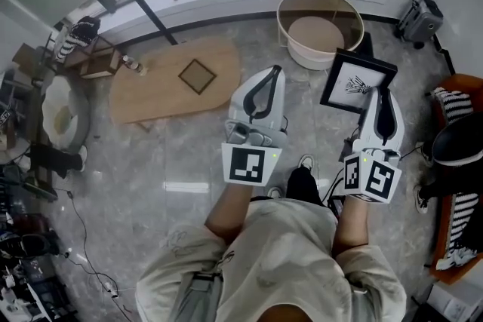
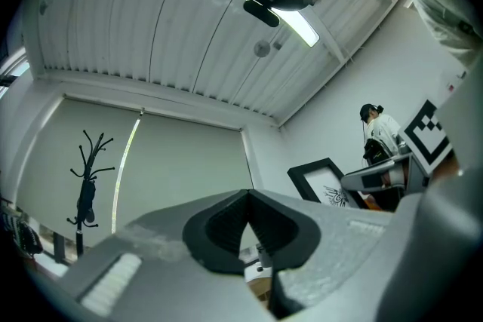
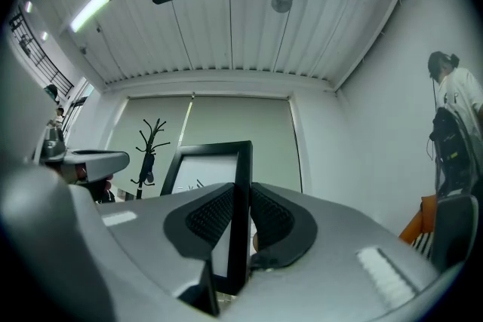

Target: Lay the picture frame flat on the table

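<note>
1. The right gripper (image 3: 240, 213) has its fingers (image 3: 273, 221) closed on one side edge of the frame (image 3: 202, 162). The black moulding is pinched between the pads.
2. The left gripper (image 2: 247, 196) has its fingers (image 2: 219, 226) pressed together on nothing.
3. In the head view the frame (image 1: 357, 79) hangs in the air over the floor at 12 o'clock of the right gripper (image 1: 377, 92), with its picture face tilted up.
4. The table (image 1: 151, 98) lies well apart, at about 9 o'clock of the frame, past the left gripper (image 1: 276, 72).
5. To do it well, I judge: carry the frame over the bare wood and lower its free edge first. Tip it down gently, and let go only once it lies flat. The spare gripper could steady it.
6. Count: one frame, one table, two grippers, one small square (image 1: 198, 76) on the table, and one tub (image 1: 299, 49) at 11 o'clock of the frame.
</note>
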`<state>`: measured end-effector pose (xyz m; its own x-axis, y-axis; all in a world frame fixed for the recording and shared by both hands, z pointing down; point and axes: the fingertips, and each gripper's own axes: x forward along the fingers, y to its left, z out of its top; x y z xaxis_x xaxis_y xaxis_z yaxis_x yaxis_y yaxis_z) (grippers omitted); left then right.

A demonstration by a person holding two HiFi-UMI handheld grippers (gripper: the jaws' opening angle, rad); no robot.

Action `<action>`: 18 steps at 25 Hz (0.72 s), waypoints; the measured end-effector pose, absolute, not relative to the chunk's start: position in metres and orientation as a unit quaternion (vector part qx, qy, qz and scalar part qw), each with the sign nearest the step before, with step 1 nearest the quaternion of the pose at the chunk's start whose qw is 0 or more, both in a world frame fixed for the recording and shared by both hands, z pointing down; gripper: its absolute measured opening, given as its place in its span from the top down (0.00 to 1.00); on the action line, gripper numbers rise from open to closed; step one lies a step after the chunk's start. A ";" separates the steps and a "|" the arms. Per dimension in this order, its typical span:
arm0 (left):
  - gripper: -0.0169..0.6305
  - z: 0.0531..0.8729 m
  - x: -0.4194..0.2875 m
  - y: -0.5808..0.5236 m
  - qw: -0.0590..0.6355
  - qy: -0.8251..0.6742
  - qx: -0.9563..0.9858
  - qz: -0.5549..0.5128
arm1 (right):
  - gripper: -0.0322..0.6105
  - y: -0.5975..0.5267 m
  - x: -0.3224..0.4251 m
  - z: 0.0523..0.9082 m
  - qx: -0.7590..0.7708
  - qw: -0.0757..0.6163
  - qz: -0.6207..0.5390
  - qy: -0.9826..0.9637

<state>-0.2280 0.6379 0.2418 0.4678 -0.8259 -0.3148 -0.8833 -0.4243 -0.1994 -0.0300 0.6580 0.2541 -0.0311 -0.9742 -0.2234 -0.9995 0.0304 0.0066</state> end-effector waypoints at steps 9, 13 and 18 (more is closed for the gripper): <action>0.97 0.232 -0.199 0.576 0.176 0.508 -0.839 0.079 | 0.84 0.595 -0.010 0.247 -0.684 0.077 0.084 0.720; 0.97 0.226 -0.178 0.549 0.180 0.505 -0.840 0.077 | 0.84 0.567 0.006 0.244 -0.681 0.072 0.084 0.724; 0.97 0.224 -0.160 0.525 0.185 0.505 -0.840 0.071 | 0.84 0.542 0.021 0.240 -0.675 0.073 0.086 0.729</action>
<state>-0.1599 0.5251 0.2238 0.4789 -0.8227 -0.3063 -0.8752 -0.4204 -0.2392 0.0209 0.5422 0.2404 -0.0774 -0.9719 -0.2222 -0.9969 0.0730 0.0277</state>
